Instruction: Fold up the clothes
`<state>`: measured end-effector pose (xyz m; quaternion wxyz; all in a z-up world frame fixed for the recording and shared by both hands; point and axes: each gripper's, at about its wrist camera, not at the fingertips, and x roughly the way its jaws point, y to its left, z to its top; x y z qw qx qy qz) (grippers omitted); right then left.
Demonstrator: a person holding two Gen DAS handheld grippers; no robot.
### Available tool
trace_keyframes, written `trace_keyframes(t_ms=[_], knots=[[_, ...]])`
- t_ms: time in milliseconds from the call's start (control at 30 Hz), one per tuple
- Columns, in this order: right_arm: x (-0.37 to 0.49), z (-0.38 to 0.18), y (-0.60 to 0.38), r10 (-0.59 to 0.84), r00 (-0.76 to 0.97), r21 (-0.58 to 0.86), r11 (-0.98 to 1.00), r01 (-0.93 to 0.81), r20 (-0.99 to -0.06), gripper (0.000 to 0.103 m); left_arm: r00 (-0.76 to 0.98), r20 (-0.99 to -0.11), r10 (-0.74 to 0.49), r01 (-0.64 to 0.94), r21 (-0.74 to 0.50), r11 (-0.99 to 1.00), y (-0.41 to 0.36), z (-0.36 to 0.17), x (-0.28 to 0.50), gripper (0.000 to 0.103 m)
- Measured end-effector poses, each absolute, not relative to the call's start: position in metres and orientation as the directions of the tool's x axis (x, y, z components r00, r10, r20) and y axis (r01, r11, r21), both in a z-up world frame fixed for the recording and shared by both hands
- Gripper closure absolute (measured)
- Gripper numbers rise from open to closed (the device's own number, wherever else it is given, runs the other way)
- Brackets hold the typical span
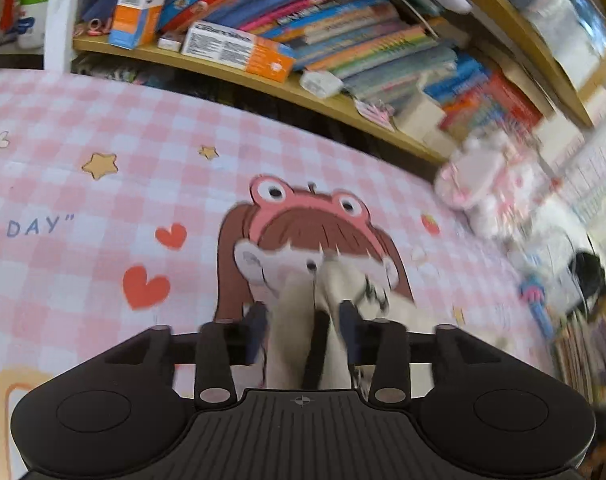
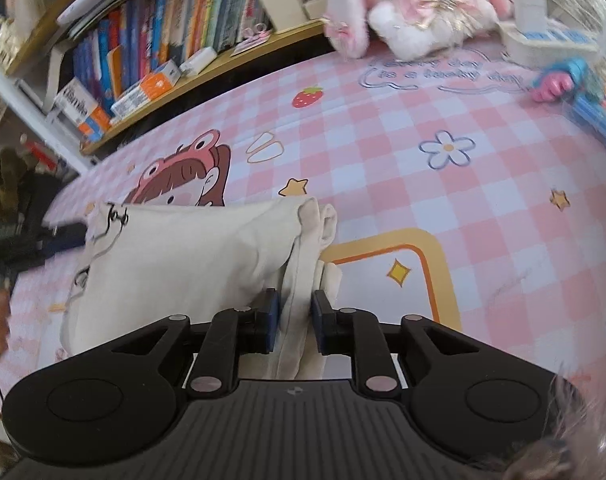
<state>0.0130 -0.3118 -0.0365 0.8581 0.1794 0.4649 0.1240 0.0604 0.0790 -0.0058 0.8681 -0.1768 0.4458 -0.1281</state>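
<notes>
A cream garment [image 2: 175,256] with a black line print is stretched just above the pink checked tablecloth [image 2: 383,128] between both grippers. My right gripper [image 2: 296,320] is shut on its bunched right edge, and folds of cloth stick out past the blue pads. In the right wrist view, my left gripper [image 2: 63,236] holds the garment's far left edge. In the left wrist view, my left gripper [image 1: 303,320] is shut on a bunch of the same garment [image 1: 291,304], which hides the fingertips. The tablecloth [image 1: 103,112] with its cartoon girl lies below.
A wooden bookshelf [image 1: 263,84] packed with books and boxes runs along the table's far edge. A pink and white plush toy [image 2: 407,8] sits at the back. Beside it are a white box [image 2: 543,40] and a blue and pink toy [image 2: 575,80].
</notes>
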Motion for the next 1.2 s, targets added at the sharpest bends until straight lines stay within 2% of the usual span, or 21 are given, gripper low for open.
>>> trace_keyframes(t_ms=[33,100,200,233,267,467,533,567,600,633,667,767,800,867,933,1033,1067,1100,1133,1167,1200], knots=[[0.01,-0.035,-0.315,0.383,0.548,0.445,0.895,-0.022,-0.744,0.079,0.565,-0.73,-0.386,0.075,-0.42,0.904,0.079,-0.006,0.055,0.052],[0.004,-0.029,-0.323,0.38,0.585,0.475,0.88,0.01,-0.716,0.058,0.57,-0.724,-0.388,0.062,-0.433,0.899,0.081,-0.009,0.045,0.045],[0.0,-0.023,-0.336,0.427,0.603,0.571,0.819,0.059,-0.674,0.053,0.556,-0.739,-0.381,0.003,-0.456,0.89,0.082,-0.018,0.04,0.043],[0.001,-0.023,-0.338,0.446,0.594,0.598,0.798,0.074,-0.669,0.044,0.549,-0.747,-0.374,-0.01,-0.453,0.891,0.081,-0.021,0.04,0.043],[0.002,-0.025,-0.336,0.45,0.58,0.597,0.798,0.079,-0.679,0.039,0.543,-0.755,-0.367,-0.022,-0.45,0.893,0.08,-0.024,0.04,0.043],[0.008,-0.037,-0.324,0.473,0.491,0.589,0.801,0.107,-0.732,0.04,0.527,-0.769,-0.36,-0.081,-0.468,0.88,0.073,-0.031,0.037,0.046],[0.01,-0.042,-0.32,0.493,0.464,0.598,0.795,0.105,-0.736,0.044,0.524,-0.769,-0.366,-0.09,-0.477,0.874,0.07,-0.032,0.034,0.054],[0.011,-0.042,-0.318,0.493,0.457,0.593,0.8,0.097,-0.74,0.05,0.519,-0.77,-0.372,-0.102,-0.488,0.867,0.068,-0.033,0.033,0.065],[0.012,-0.042,-0.316,0.485,0.454,0.578,0.812,0.084,-0.748,0.058,0.52,-0.775,-0.358,-0.117,-0.48,0.87,0.066,-0.032,0.032,0.072],[0.013,-0.041,-0.313,0.477,0.451,0.561,0.825,0.065,-0.754,0.061,0.523,-0.776,-0.351,-0.123,-0.477,0.87,0.065,-0.031,0.03,0.076],[0.014,-0.04,-0.314,0.476,0.456,0.558,0.828,0.054,-0.752,0.073,0.53,-0.77,-0.355,-0.125,-0.485,0.865,0.063,-0.027,0.027,0.083],[0.013,-0.033,-0.318,0.479,0.496,0.547,0.837,-0.009,-0.725,0.093,0.561,-0.72,-0.408,-0.11,-0.553,0.826,0.056,-0.012,0.013,0.087],[0.011,-0.027,-0.318,0.474,0.523,0.526,0.849,-0.056,-0.708,0.095,0.574,-0.69,-0.44,-0.102,-0.594,0.798,0.055,-0.008,0.007,0.087],[0.007,-0.013,-0.317,0.466,0.576,0.477,0.867,-0.146,-0.671,0.096,0.593,-0.636,-0.494,-0.128,-0.68,0.722,0.059,-0.011,-0.004,0.087],[0.007,-0.008,-0.324,0.47,0.587,0.473,0.866,-0.162,-0.659,0.096,0.59,-0.656,-0.47,-0.169,-0.67,0.723,0.059,-0.02,-0.008,0.087],[0.016,-0.019,-0.335,0.483,0.539,0.511,0.852,-0.109,-0.69,0.095,0.571,-0.7,-0.429,-0.204,-0.626,0.752,0.059,-0.03,-0.008,0.08],[0.018,-0.022,-0.338,0.483,0.528,0.519,0.85,-0.092,-0.698,0.088,0.571,-0.707,-0.417,-0.201,-0.613,0.764,0.059,-0.03,-0.007,0.074],[0.02,-0.024,-0.338,0.475,0.52,0.514,0.854,-0.077,-0.71,0.073,0.571,-0.714,-0.405,-0.198,-0.598,0.776,0.059,-0.03,-0.007,0.065],[0.021,-0.026,-0.339,0.462,0.516,0.508,0.859,-0.059,-0.721,0.064,0.571,-0.72,-0.394,-0.195,-0.585,0.787,0.06,-0.031,-0.007,0.06],[0.022,-0.027,-0.34,0.45,0.511,0.502,0.864,-0.042,-0.733,0.057,0.572,-0.722,-0.389,-0.197,-0.581,0.79,0.06,-0.032,-0.008,0.055],[0.023,-0.03,-0.343,0.457,0.506,0.514,0.857,-0.03,-0.732,0.057,0.572,-0.724,-0.384,-0.199,-0.577,0.792,0.061,-0.034,-0.008,0.053]])
